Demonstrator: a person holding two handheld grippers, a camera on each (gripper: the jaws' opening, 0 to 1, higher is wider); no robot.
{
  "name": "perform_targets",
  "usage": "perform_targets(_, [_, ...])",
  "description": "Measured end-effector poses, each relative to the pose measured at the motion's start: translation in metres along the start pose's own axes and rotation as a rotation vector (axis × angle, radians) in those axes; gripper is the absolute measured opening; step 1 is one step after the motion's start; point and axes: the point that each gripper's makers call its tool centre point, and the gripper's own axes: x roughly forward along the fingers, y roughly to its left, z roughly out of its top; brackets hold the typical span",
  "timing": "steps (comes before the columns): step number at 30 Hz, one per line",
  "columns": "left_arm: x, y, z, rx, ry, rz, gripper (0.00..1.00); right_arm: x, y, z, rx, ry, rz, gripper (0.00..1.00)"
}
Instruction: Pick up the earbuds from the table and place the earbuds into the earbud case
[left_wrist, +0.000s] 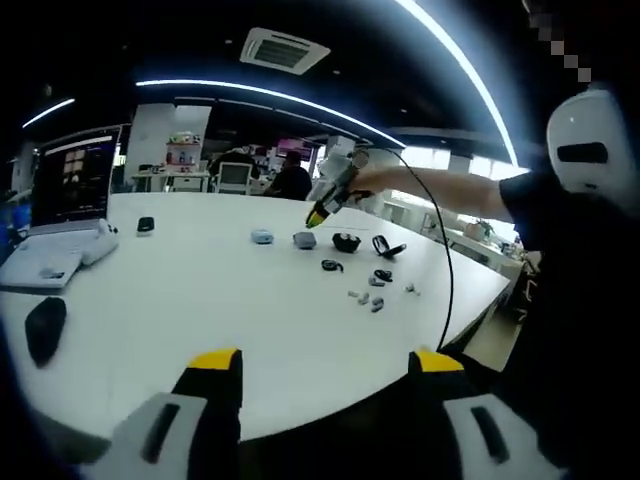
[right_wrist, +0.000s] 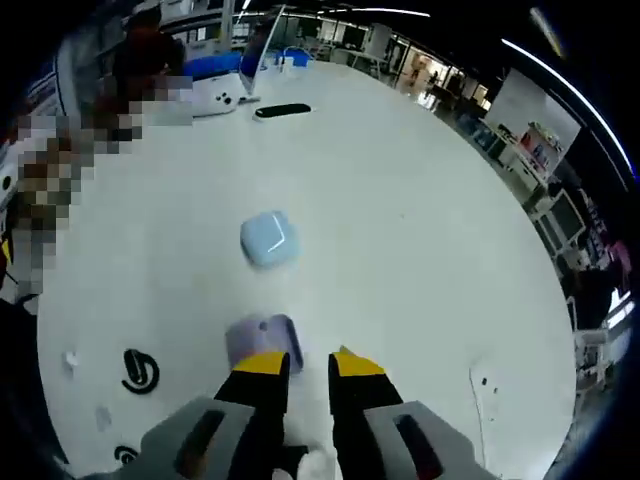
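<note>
White bench, broad and rounded, carrying everything. Near its far right edge in the left gripper view, a scatter of small pale earbuds lying loose — none picked up, none in a case, so the task looks barely begun. Just beyond them, black curled bits, a dark open case, a grey case and a light blue case in a rough row.

Left claw held wide and empty, hanging back off the near edge, well apart from the earbuds. Right claw narrowed to a slim gap, holding nothing, poised just beside a lilac-grey closed case; the pale blue case further toward the middle of the bench. Seen from the other side too, the right claw hovering above the row of cases.

Left to do: likely open a case, then fetch each earbud.

Hard to make out: how many earbuds exactly, and which case is theirs. Laptop and dark mouse at the left edge.
</note>
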Motion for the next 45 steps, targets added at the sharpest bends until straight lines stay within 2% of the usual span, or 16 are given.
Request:
perform_targets(5, [-0.001, 0.002, -0.005, -0.021, 0.001, 0.002, 0.68, 0.011, 0.003, 0.002, -0.005, 0.03, 0.04, 0.14])
perform_targets(15, [-0.001, 0.009, -0.008, -0.035, 0.006, 0.014, 0.67, 0.028, 0.006, -0.003, -0.024, 0.092, 0.074, 0.09])
perform_targets(28, [0.005, 0.009, -0.01, -0.033, 0.021, 0.007, 0.66, 0.035, 0.005, -0.004, -0.056, 0.093, 0.08, 0.04])
perform_targets(34, [0.006, 0.006, -0.01, -0.021, 0.028, 0.004, 0.66, 0.026, 0.004, 0.001, -0.048, 0.047, 0.053, 0.02])
perform_targets(36, [0.006, 0.005, -0.01, -0.016, 0.029, 0.006, 0.66, 0.022, 0.003, 0.0, -0.087, 0.044, 0.011, 0.02])
perform_targets(41, [0.01, 0.0, -0.006, -0.005, 0.026, -0.007, 0.66, 0.011, 0.01, -0.005, -0.14, 0.038, -0.029, 0.01])
perform_targets(45, [0.015, -0.008, -0.002, 0.013, 0.028, -0.03, 0.66, -0.008, 0.015, -0.002, -0.16, -0.006, -0.061, 0.01])
